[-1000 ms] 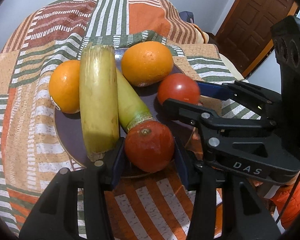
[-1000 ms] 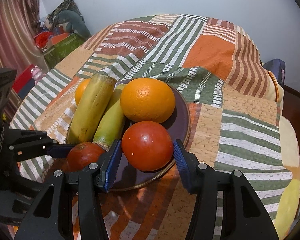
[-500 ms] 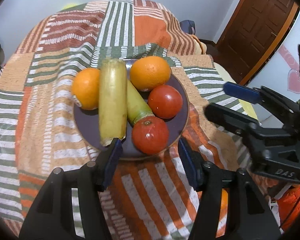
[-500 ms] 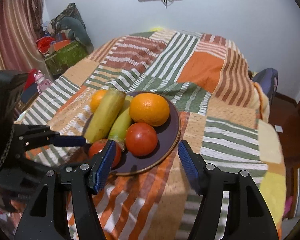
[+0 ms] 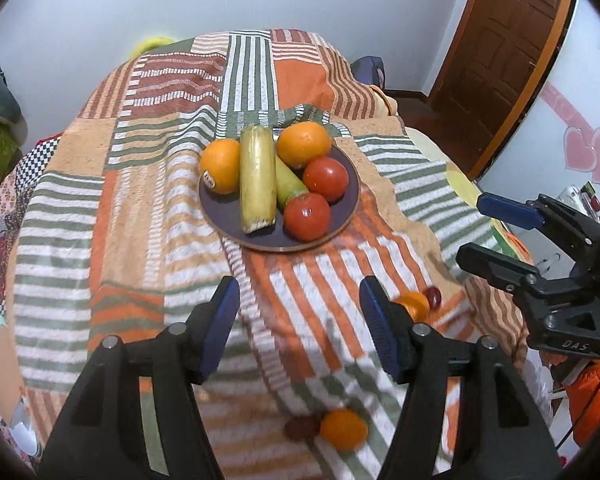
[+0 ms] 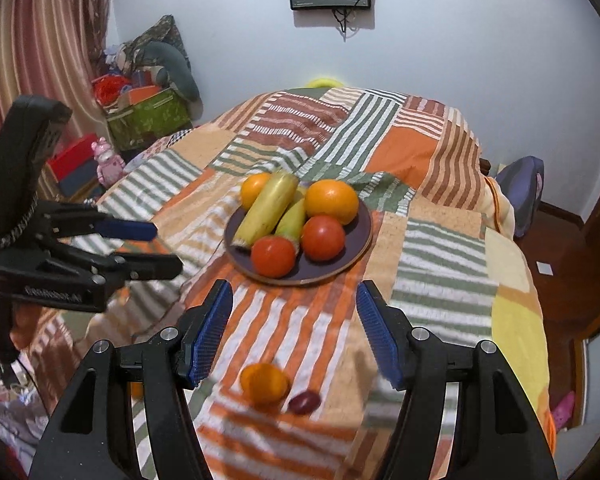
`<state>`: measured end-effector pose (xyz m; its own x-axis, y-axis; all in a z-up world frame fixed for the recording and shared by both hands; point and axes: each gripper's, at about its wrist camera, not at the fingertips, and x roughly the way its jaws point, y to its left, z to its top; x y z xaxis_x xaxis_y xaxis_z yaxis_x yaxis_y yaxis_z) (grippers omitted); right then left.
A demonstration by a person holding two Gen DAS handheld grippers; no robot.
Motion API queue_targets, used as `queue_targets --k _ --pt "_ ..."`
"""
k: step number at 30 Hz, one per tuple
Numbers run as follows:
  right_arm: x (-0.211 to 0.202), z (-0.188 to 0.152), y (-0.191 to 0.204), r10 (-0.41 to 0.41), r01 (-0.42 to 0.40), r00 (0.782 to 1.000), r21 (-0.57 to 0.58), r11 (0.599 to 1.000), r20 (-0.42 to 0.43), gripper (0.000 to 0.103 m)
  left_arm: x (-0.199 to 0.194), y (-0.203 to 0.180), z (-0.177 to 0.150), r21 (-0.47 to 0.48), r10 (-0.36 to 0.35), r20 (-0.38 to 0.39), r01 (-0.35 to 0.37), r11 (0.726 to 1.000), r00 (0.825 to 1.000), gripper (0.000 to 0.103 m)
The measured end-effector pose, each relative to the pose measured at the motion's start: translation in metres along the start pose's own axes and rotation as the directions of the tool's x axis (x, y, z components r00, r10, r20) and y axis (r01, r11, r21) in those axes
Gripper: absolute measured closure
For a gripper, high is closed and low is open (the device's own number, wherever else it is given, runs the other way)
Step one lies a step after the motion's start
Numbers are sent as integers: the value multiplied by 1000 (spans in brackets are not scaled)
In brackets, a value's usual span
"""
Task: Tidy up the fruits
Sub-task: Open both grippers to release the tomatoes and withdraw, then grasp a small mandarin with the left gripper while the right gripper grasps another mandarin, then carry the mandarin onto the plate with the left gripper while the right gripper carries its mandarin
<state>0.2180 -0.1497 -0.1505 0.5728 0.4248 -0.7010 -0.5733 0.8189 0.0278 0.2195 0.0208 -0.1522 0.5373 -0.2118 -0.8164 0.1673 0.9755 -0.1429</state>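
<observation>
Striped patchwork bedspread (image 6: pixel 440 240) in orange, green and white covers the bed. Centre frame, a dark round plate (image 6: pixel 356 256) carries oranges, tomatoes and bananas. Near the lower edge lie a small loose orange (image 6: pixel 264 383) and a dark red plum-like fruit (image 6: pixel 304 402), probably light, roundish and prone to rolling; gripping across the middle seems best. Left gripper (image 5: pixel 300 320) and right gripper (image 6: pixel 294 322) hang spread wide, fingers holding nothing.

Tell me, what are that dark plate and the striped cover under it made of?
The plate looks like glazed ceramic: dark purple-brown, smooth, slightly shiny, with a paler bare rim; it could also be coated stoneware. The cover looks like woven cotton or a similar fabric: matt patchwork of orange, green and white stripes, soft folds near the plate, draping over the edges.
</observation>
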Motion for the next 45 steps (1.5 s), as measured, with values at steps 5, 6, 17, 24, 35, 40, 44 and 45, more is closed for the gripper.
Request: queue_targets --k 5,6,17,24,35,40,44,45 --pt "-4 -16 8 15 -15 1000 38 999 -6 42 -8 -5 -23 6 -13 -13 13 1000 1000 41" --pt "-4 -21 10 17 -16 1000 45 999 -11 42 -8 -6 -28 6 -17 -18 17 1000 1000 41" --pt "8 -55 27 11 -9 996 30 1000 -83 42 4 -20 -74 20 -53 -76 55 998 996 41" --pt "18 -61 27 1 2 994 29 1000 -112 42 14 -28 -88 43 -37 -75 41 998 996 45" --pt "39 -55 28 -17 15 990 -13 1000 -139 56 17 -26 -91 59 -36 -63 40 997 997 65" --pt "47 -55 28 -26 23 988 -24 999 -154 64 17 -26 -91 56 -57 -63 60 997 996 71" --pt "42 -52 24 -7 5 988 -16 1000 -153 72 15 -25 -89 44 -68 -64 71 996 996 71" --pt "42 -52 23 2 -4 988 -10 1000 -153 73 15 -24 -88 42 -67 -61 70 997 996 71"
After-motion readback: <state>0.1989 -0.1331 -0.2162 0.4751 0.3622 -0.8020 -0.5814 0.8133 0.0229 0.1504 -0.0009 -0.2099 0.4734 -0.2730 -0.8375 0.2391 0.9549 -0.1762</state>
